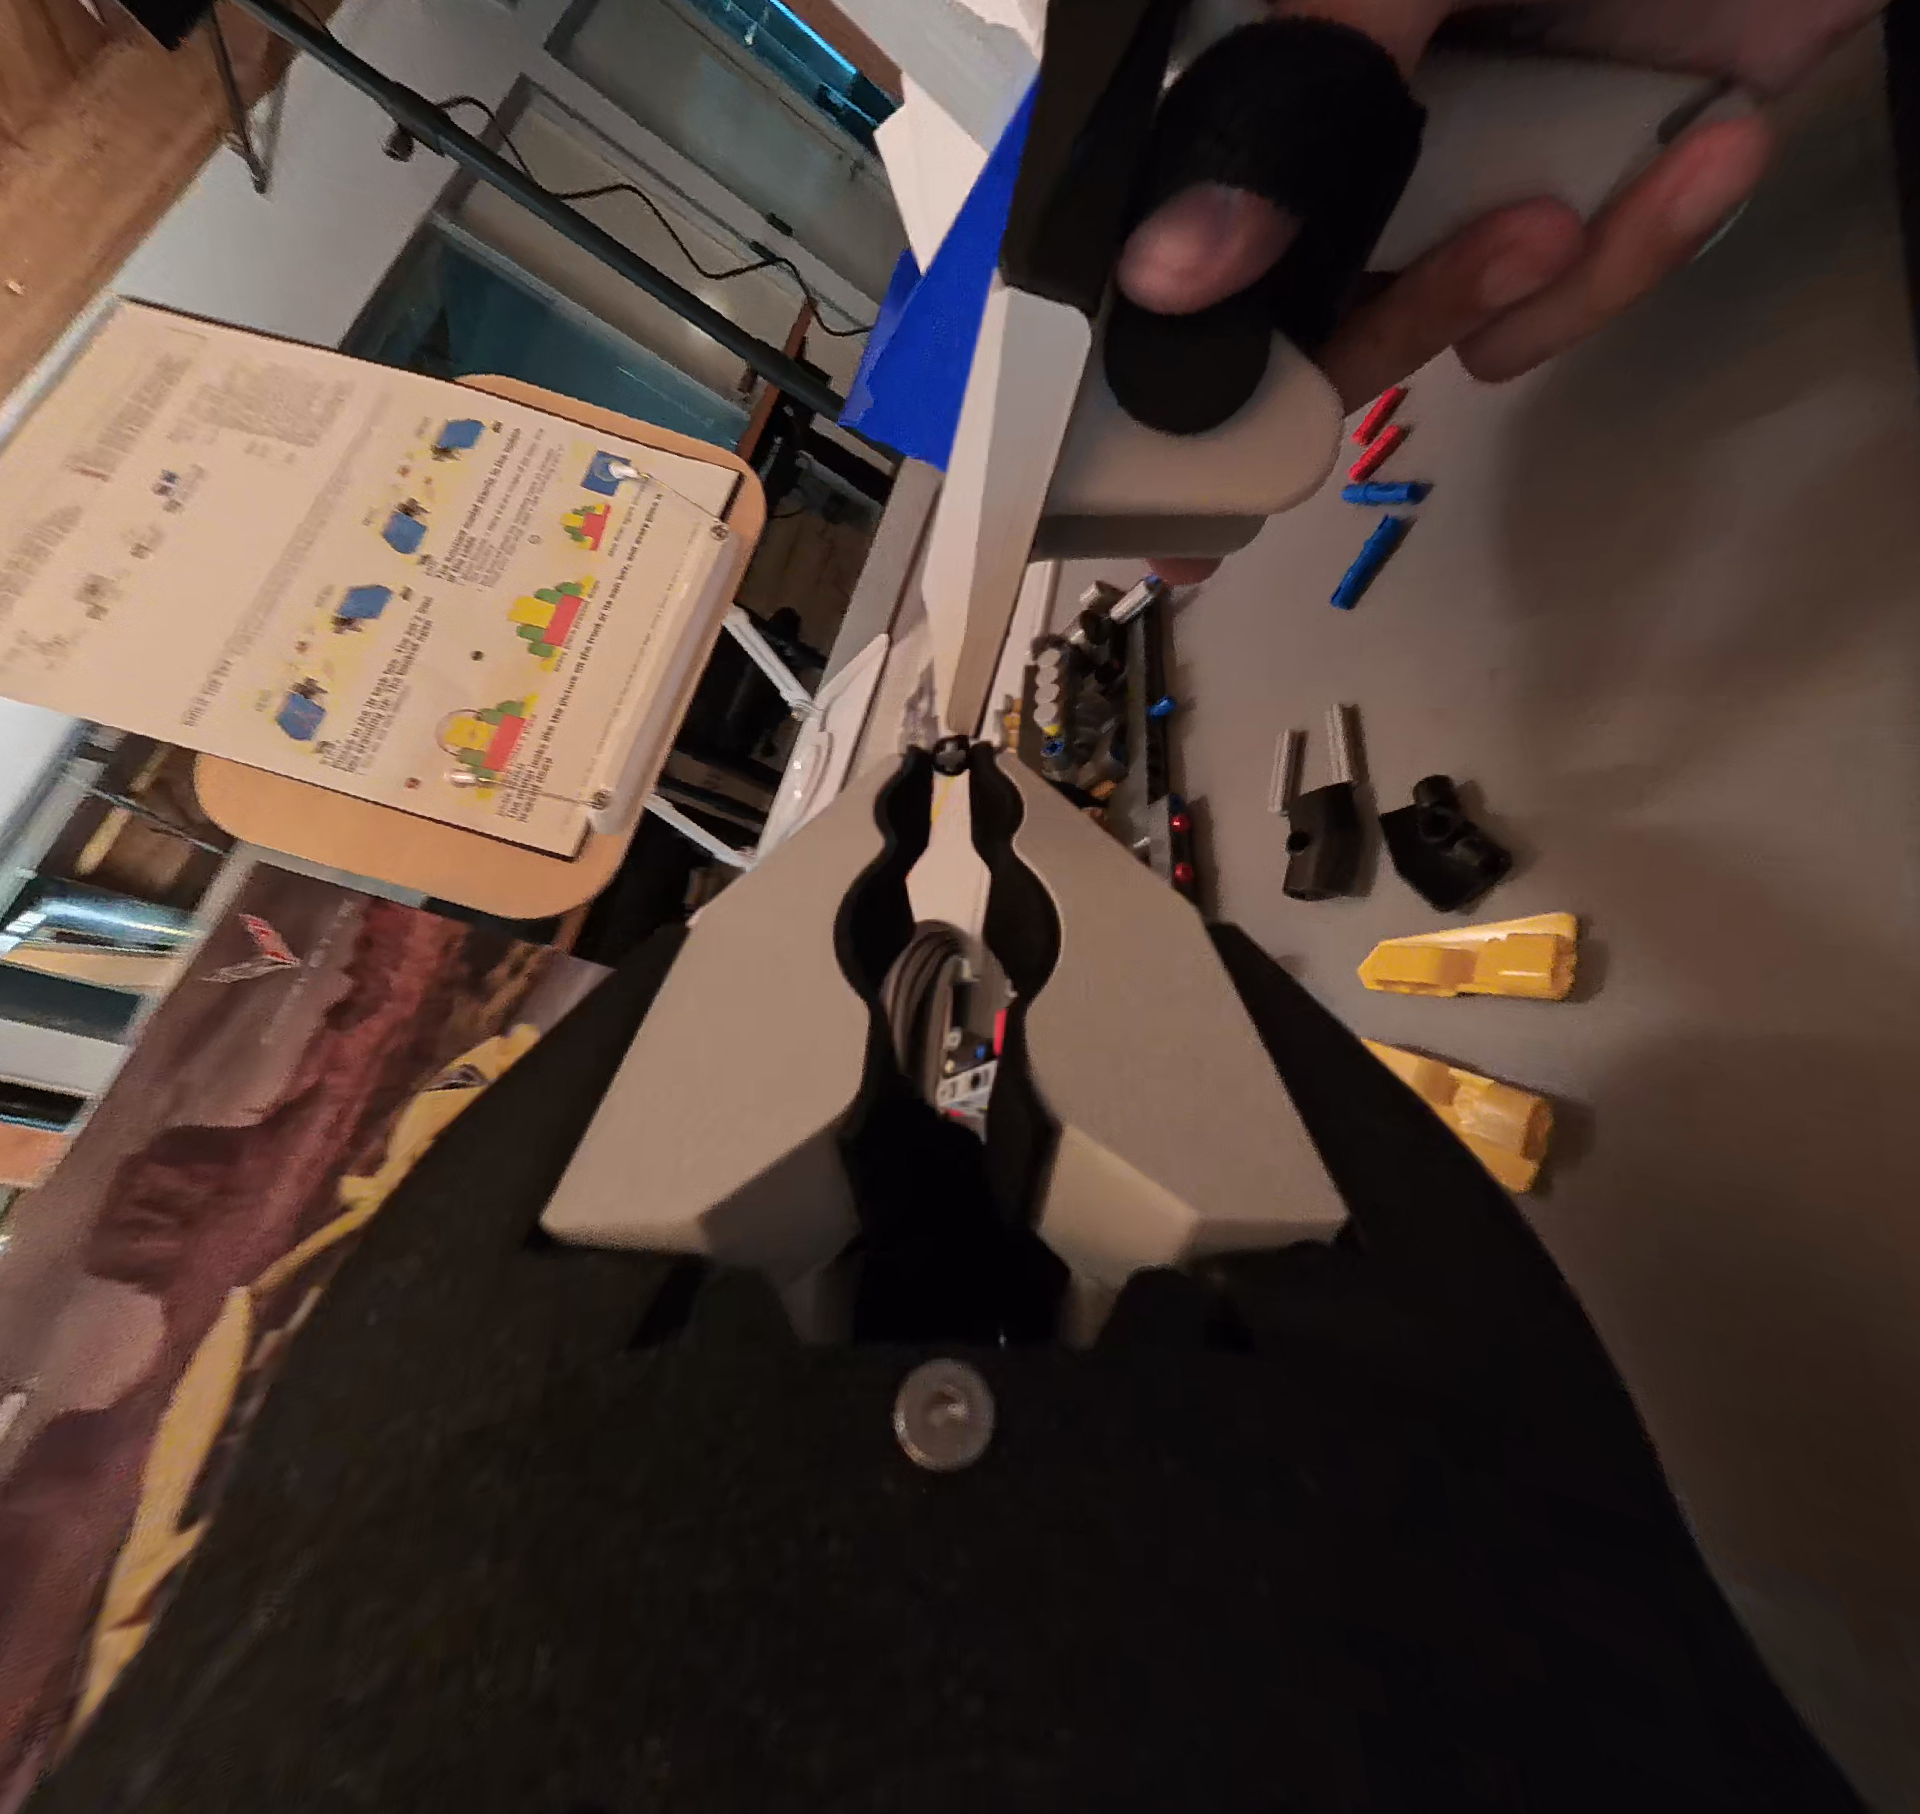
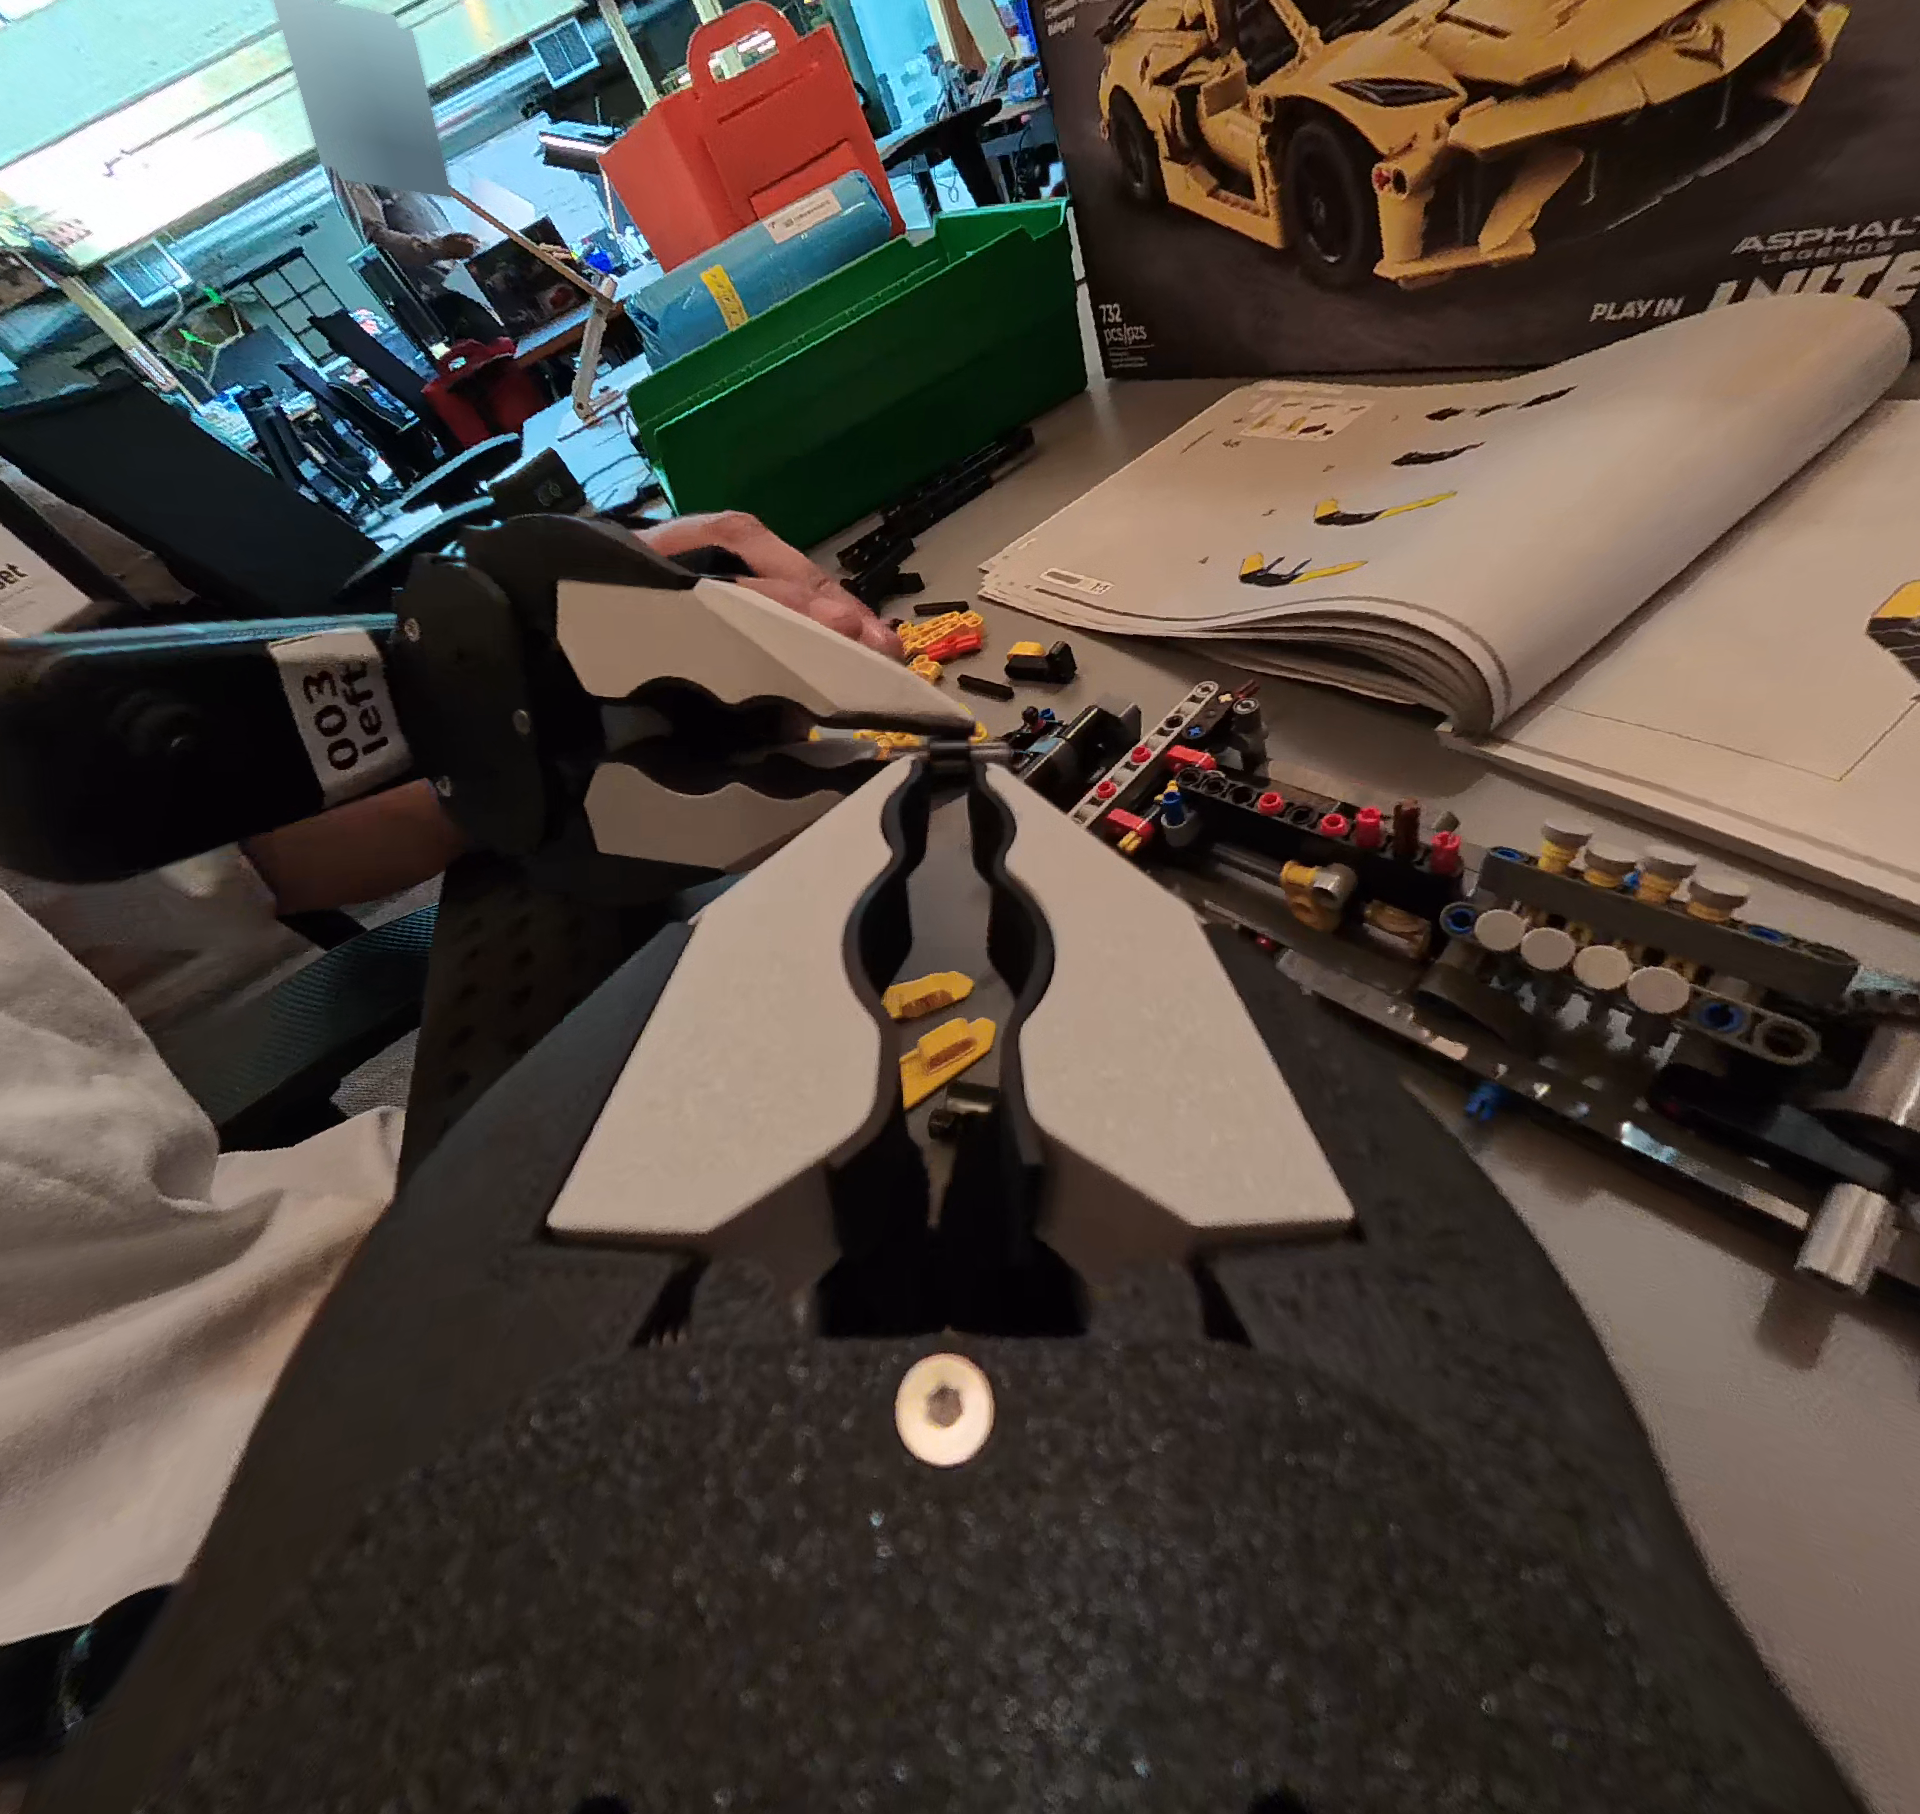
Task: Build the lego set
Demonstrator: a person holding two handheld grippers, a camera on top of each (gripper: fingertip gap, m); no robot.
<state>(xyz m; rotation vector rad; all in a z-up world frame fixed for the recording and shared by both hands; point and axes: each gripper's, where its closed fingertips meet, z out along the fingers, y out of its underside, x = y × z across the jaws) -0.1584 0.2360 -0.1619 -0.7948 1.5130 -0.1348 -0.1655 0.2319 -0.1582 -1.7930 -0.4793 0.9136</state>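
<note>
Both grippers pinch one small black pin, held in the air just left of the chassis on the counter: left gripper and right gripper nearly closed on it. Keep tips aligned, transfer without twisting.

Off to my left I see a green bin on the table, with an orange carrier and a blue roll behind it, and dark office chairs farther back.
</note>
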